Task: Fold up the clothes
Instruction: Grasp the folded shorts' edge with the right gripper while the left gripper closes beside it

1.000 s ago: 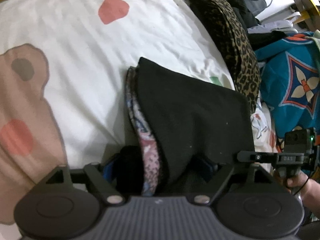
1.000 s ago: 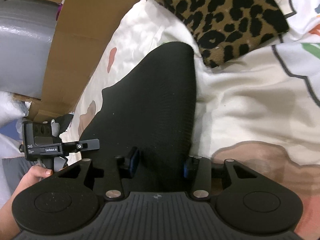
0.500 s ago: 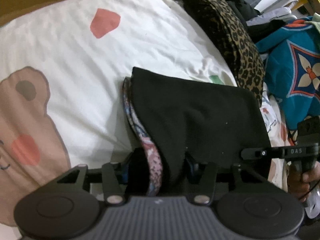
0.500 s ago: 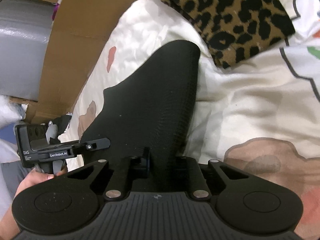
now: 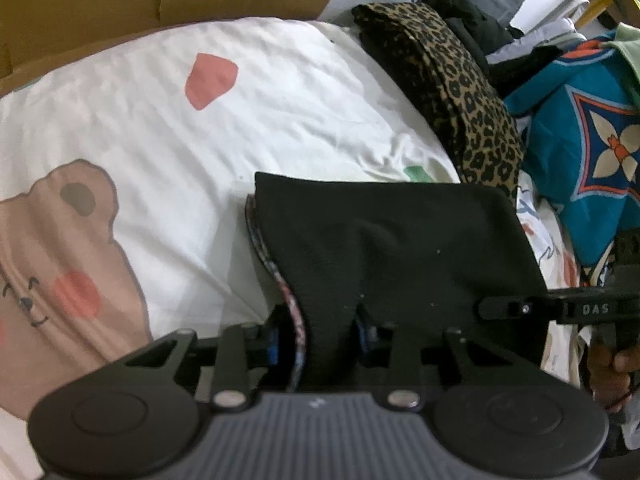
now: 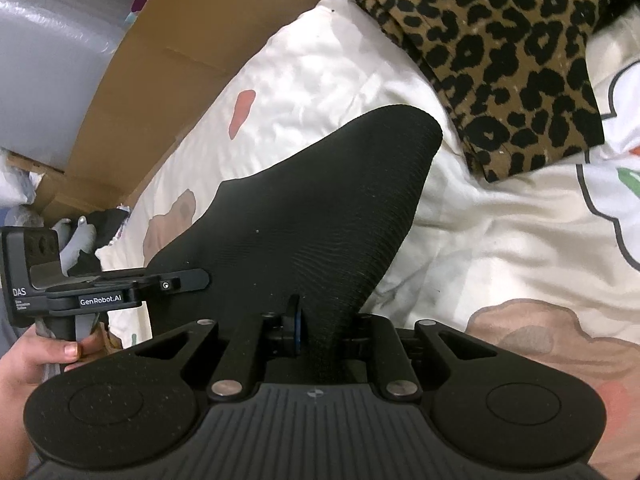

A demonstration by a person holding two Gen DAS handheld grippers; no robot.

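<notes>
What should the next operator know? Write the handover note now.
Left gripper: jaws closing on the near edge of the black garment, patterned lining included.
Right gripper: shut on the same garment's other near corner.
Garment: near edge raised, far end lying on the bear sheet. Leopard piece lies folded beyond it.
Done: both corners gripped.
Left: probably carry the near edge over to the far end, release, smooth.

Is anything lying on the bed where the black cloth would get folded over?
Nothing visible blocks it. Both grippers, left gripper closing and right gripper, pinch the black cloth. The white bear sheet beyond is bare; the leopard cloth lies aside.
</notes>
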